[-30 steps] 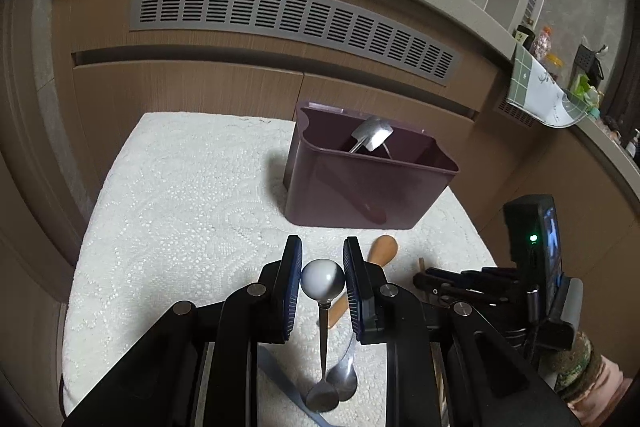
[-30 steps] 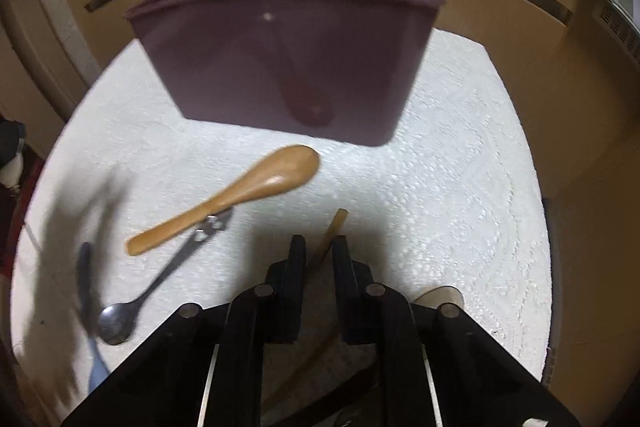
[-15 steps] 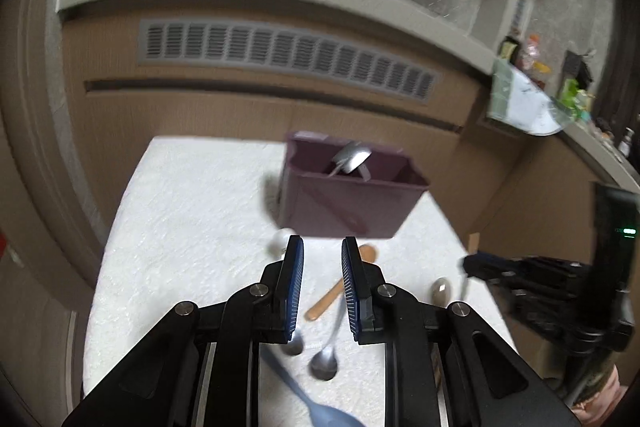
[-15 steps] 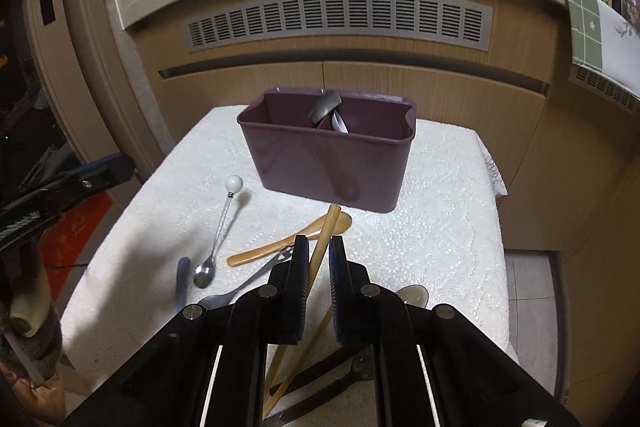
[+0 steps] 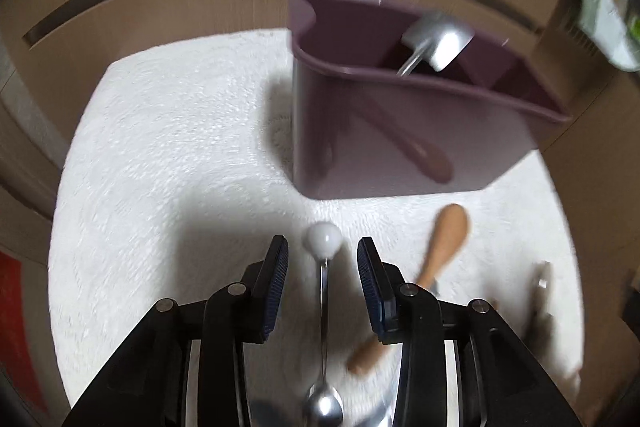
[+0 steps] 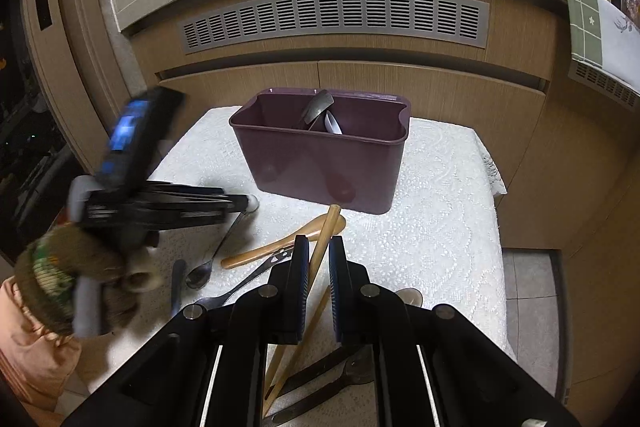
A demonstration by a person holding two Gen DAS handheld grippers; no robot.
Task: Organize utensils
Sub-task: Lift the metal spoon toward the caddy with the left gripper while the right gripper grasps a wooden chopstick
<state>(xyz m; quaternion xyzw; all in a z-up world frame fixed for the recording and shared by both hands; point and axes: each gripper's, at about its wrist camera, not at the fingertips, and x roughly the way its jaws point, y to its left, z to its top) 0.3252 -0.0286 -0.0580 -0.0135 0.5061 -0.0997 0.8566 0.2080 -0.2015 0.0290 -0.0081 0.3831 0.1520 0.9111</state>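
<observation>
The ball-ended spoon (image 5: 325,291) is seen lying on the white cloth (image 5: 168,155) between the left gripper (image 5: 322,263) jaws, which have just been opening, untouched. A wooden chopstick (image 6: 323,241) is clamped in the right gripper (image 6: 319,259), before the purple caddy (image 6: 320,163)

White lace-covered table (image 6: 440,211): purple caddy (image 6: 320,167), wooden spoon (image 6: 280,243), ball-handled spoon (image 5: 325,307).
</observation>
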